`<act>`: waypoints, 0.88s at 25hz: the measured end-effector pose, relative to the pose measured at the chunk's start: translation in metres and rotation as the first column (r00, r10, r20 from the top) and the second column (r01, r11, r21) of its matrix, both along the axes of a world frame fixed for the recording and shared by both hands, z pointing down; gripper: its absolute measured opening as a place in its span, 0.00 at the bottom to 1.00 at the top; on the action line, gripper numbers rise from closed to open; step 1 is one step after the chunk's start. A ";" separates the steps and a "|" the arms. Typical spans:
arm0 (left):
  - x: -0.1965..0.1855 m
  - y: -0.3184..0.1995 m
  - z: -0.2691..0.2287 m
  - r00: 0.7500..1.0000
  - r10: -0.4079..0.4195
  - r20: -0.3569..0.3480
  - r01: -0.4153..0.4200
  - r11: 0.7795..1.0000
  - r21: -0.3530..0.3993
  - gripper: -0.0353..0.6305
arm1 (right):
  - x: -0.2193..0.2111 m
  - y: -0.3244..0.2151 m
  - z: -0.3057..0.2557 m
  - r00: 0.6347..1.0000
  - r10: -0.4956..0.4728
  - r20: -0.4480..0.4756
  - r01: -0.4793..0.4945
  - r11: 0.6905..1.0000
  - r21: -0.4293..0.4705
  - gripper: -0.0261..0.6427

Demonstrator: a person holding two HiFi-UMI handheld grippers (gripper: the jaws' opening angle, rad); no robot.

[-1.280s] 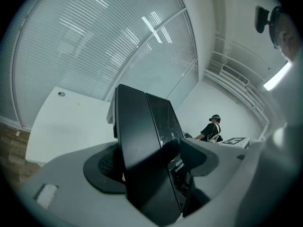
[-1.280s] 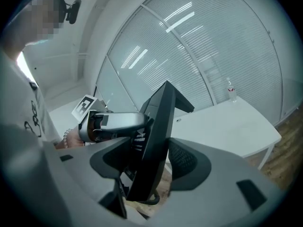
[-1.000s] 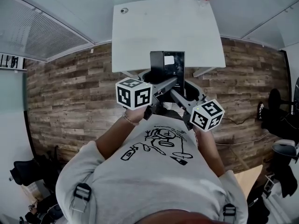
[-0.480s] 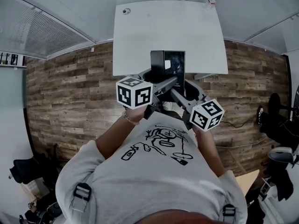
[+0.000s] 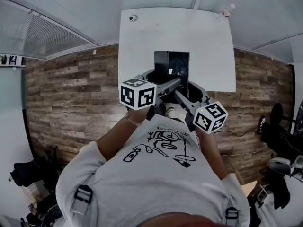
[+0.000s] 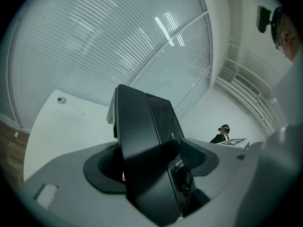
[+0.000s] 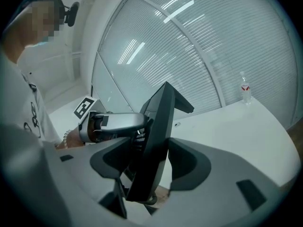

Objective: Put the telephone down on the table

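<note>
Gripping the phone from opposite sides, the left tool and the right tool hold it in the air at the near edge of the white counter. Each tool's jaws are closed onto the black body, with a dark pad pressed against either face and no gap showing. In the left gripper view the phone stands on end between the jaws, leaning a little, with its glossy face turned to the right. In the right gripper view it shows nearly edge-on as a thin slab tilted to the right, with the left tool clamped on its far side. A strip of wood floor shows under its lower end there, so that end is not resting on the counter. From the head view the phone's upper part overlaps the counter. A bottle stands at the far right corner, and a small round fitting sits at the far left corner. Both are well apart from the phone.
</note>
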State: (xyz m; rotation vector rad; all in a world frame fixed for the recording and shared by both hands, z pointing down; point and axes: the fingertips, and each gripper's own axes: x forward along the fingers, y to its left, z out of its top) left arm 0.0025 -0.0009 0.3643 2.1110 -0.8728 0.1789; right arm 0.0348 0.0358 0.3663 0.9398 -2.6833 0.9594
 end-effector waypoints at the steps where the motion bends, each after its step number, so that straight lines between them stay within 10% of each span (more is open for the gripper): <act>1: -0.005 -0.012 0.001 1.000 -0.002 0.000 0.002 1.000 0.000 0.58 | -0.005 -0.012 0.001 1.000 -0.003 0.000 0.003 1.000 -0.002 0.40; 22: -0.054 -0.136 -0.006 0.998 -0.056 -0.004 0.056 0.998 0.014 0.58 | -0.053 -0.138 -0.005 0.998 -0.058 -0.008 0.058 0.998 0.004 0.39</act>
